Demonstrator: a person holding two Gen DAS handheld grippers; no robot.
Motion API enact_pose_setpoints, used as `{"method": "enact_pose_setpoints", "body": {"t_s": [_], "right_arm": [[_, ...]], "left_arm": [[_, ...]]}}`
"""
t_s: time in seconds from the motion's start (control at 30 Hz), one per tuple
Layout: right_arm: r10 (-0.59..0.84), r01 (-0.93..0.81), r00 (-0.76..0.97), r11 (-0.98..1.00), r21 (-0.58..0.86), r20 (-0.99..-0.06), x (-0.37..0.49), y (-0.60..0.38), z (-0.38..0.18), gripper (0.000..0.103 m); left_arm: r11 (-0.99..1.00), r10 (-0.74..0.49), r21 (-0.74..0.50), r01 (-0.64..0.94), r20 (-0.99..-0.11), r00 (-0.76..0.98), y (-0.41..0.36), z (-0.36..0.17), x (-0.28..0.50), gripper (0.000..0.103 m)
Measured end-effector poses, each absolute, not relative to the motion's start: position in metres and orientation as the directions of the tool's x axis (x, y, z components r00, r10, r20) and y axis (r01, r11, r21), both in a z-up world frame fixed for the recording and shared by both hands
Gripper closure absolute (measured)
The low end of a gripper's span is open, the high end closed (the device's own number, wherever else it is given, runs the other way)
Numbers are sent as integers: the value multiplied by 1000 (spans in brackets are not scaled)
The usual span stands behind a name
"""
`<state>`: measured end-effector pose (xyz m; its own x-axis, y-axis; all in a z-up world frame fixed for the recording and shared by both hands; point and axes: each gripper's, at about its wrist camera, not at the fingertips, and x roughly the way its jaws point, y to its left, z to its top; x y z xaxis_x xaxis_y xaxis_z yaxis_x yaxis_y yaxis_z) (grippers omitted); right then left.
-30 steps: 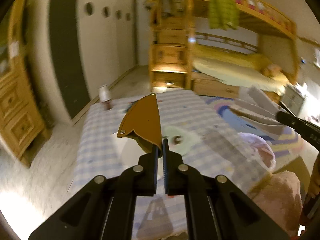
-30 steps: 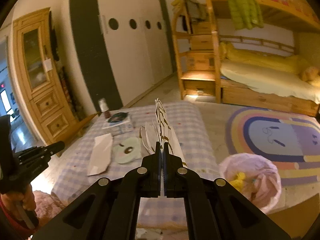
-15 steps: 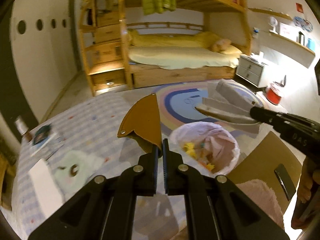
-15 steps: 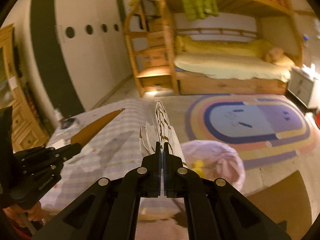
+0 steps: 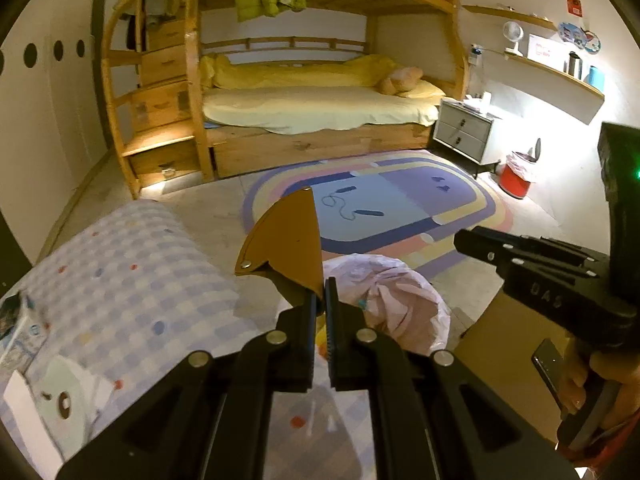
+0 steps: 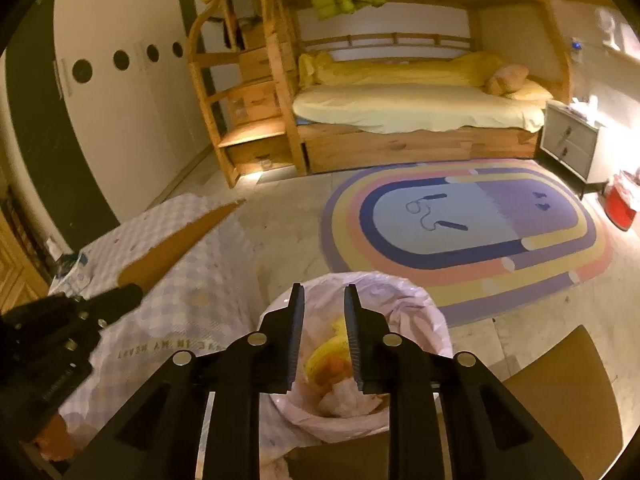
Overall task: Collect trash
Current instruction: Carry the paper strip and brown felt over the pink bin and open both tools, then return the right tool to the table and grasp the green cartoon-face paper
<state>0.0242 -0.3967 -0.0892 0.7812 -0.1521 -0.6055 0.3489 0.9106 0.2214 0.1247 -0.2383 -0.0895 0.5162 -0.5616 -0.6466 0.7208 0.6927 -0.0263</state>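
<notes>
Left gripper (image 5: pixel 319 300) pinching brown card piece (image 5: pixel 286 242) beside pink trash bag (image 5: pixel 394 300), right wrist view alone showing yellow scraps (image 6: pixel 326 350) inside bag, right gripper (image 6: pixel 323 322) now parted, empty, white paper held earlier gone.

The cardboard piece (image 5: pixel 286 240) is brown. The trash bag (image 6: pixel 408 312) at 6 o'clock is pale pink, with yellow and orange scraps inside. The surface (image 5: pixel 132 280) wears blue-and-white checks with coloured dots. The rug (image 6: pixel 472 232) shows pastel rainbow bands.
</notes>
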Motion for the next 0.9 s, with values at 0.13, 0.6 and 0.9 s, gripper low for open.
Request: {"method": "enact_pose_setpoints", "body": {"t_s": [0.13,0.6,0.9], "right_arm": [[-170,373,786,897,237,-595,16,-404,-86,78],[-133,313,825,917,248,-549,-4,-383,-56,75],[-16,161,851,959,233,-524,-5,-328,-34,74]], "left_arm": [[661,-577,-27,750,-658,484,-256,-98,125,100],[755,-486,4,656,-668,564,-200,-91,115,57],[846,-409,-3,533,-644,646,-125,-70,90,56]]}}
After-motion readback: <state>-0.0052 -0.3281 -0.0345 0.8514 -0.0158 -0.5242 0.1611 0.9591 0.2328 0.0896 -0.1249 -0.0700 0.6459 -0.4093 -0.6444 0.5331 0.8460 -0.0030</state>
